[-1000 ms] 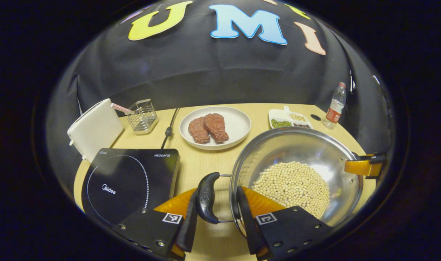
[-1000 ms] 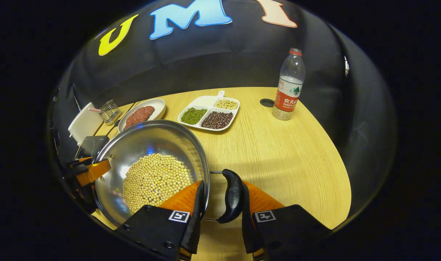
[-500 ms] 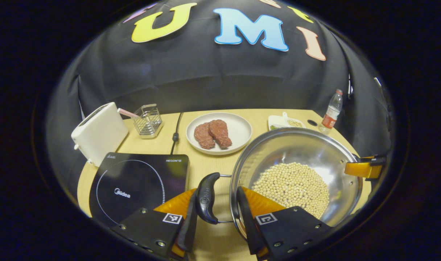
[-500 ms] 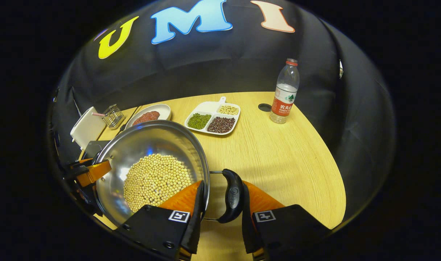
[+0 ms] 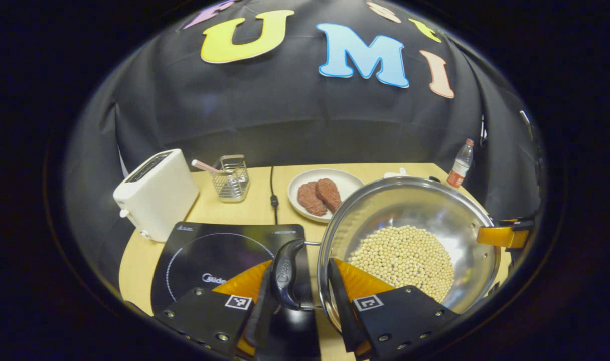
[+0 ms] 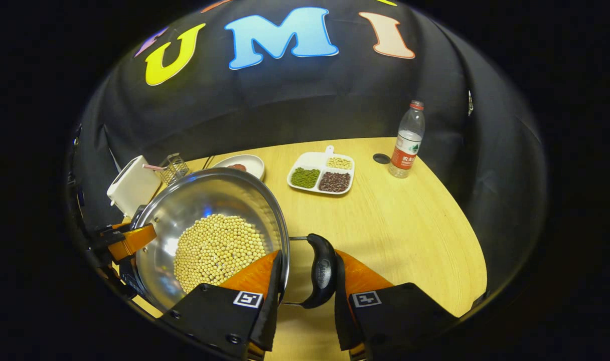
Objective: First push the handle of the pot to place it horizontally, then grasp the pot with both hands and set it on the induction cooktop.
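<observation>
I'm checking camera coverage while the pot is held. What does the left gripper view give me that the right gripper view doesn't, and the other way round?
The left gripper view adds the induction cooktop with its cable, and a close look at the pot's left handle between the left gripper fingers. The right gripper view adds the divided tray with green beans and dark red beans, and the right handle in the right gripper. Both share the pot of pale beans, toaster, wire basket, meat plate and bottle.
</observation>
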